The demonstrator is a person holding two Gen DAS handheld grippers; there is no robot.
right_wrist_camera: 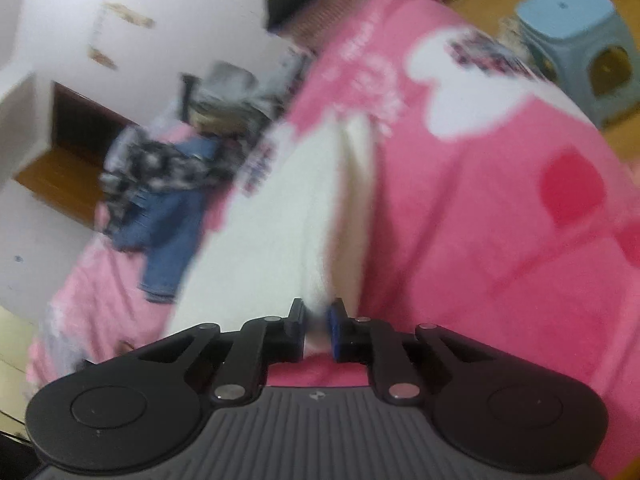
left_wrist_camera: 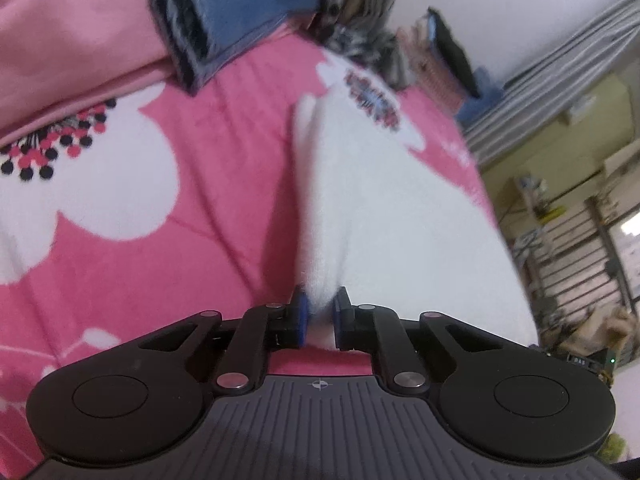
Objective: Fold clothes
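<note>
A white garment (left_wrist_camera: 384,216) lies stretched over a pink bed cover with white flowers (left_wrist_camera: 200,240). My left gripper (left_wrist_camera: 320,314) is shut on the garment's near edge, and the cloth bunches into a ridge between the blue pads. In the right wrist view the same white garment (right_wrist_camera: 280,216) runs away from me, and my right gripper (right_wrist_camera: 317,328) is shut on another part of its near edge. Both grips lift the cloth slightly off the cover (right_wrist_camera: 500,240). The view is blurred.
A blue denim garment (left_wrist_camera: 236,12) and patterned clothes (left_wrist_camera: 360,36) lie at the far end of the bed; they also show in the right wrist view (right_wrist_camera: 168,208). A light blue stool (right_wrist_camera: 580,44) stands on the floor beside the bed. Shelves (left_wrist_camera: 560,220) stand to the right.
</note>
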